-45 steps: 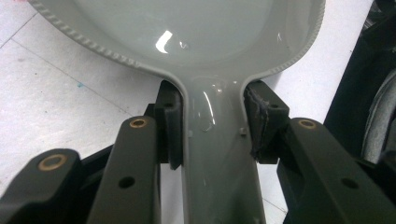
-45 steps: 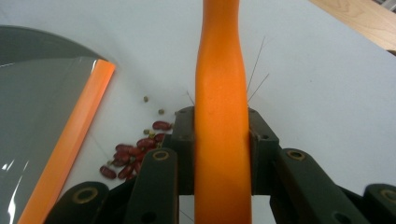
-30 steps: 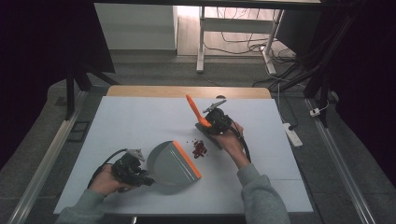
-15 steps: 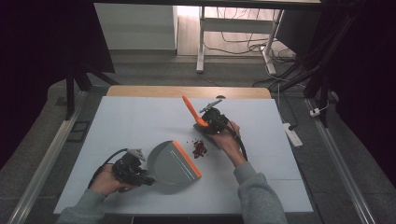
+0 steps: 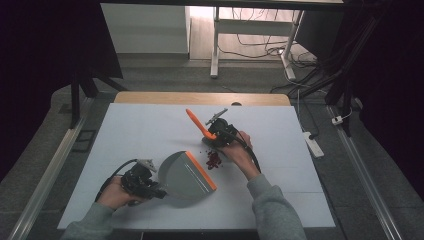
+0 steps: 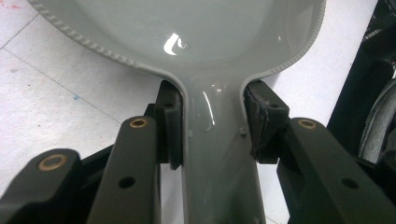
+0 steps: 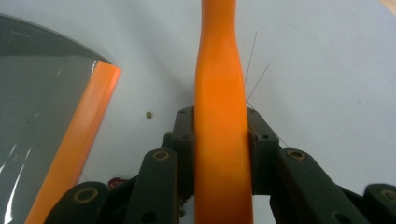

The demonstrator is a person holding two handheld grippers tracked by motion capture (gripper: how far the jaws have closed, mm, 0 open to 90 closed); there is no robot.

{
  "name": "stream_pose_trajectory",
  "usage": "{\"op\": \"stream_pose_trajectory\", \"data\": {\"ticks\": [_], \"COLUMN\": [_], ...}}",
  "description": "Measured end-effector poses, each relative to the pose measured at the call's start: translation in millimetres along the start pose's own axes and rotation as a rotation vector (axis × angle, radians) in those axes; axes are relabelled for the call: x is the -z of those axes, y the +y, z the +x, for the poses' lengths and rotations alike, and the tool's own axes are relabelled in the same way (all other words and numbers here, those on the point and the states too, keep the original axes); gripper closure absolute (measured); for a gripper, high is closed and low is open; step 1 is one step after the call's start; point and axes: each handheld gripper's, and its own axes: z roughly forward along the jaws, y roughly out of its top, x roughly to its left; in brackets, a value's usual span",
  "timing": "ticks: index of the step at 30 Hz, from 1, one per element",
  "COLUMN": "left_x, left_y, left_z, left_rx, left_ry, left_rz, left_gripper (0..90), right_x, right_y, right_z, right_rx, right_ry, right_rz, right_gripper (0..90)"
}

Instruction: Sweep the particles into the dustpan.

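Left gripper: your left gripper (image 5: 159, 191) sits at the lower left of the high view, its fingers (image 6: 172, 122) clamped on either side of the dustpan's grey handle.
Right gripper: your right gripper (image 5: 214, 136) is just right of centre in the high view, its fingers (image 7: 184, 135) closed on the brush's orange handle.
Dustpans: one dustpan (image 5: 186, 175), grey with an orange lip, lying flat on the desk at lower centre of the high view; the lip faces up and right toward the debris. In the left gripper view its scoop (image 6: 187, 28) spreads across the top of the frame.
Brushes: one brush (image 5: 200, 127), orange handle slanting up and to the left from your right gripper, its head down on the desk just beside the debris. In the right gripper view the handle (image 7: 222, 116) runs straight up the middle of the frame.
Debris: one small heap of dark red bits (image 5: 214, 160), between the dustpan's lip and the brush, close to the lip; you cannot tell whether it touches either.
Stray crumb: one small brownish piece (image 7: 149, 115) on the desk, left of the handle in the right gripper view.
Desk: one white desk (image 5: 140, 130), with a wooden strip along its far edge.
Hands: two, yours, one on each gripper, grey sleeves coming in from the bottom edge.
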Motion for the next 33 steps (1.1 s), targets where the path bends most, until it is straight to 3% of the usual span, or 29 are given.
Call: {"op": "stream_pose_trajectory", "data": {"ticks": [14,20,33], "left_x": [-1.7,-1.6,-2.0], "left_y": [1.5,1.7,2.2], "left_z": [0.9,0.8,0.3], "left_rx": [0.012,0.013,0.012], "left_ry": [-0.011,-0.011,-0.011], "left_rz": [0.004,0.004,0.003], "left_gripper": [61.6,61.6,61.6], "right_x": [0.6,0.1,3.0], "right_y": [2.7,4.8,4.8], "right_z": [15.8,26.0,51.3], "right_rx": [0.037,0.058,0.091], "right_ry": [0.043,0.049,0.111], "right_rz": [0.007,0.009,-0.011], "right_gripper": [70.6,70.6,70.6]}}
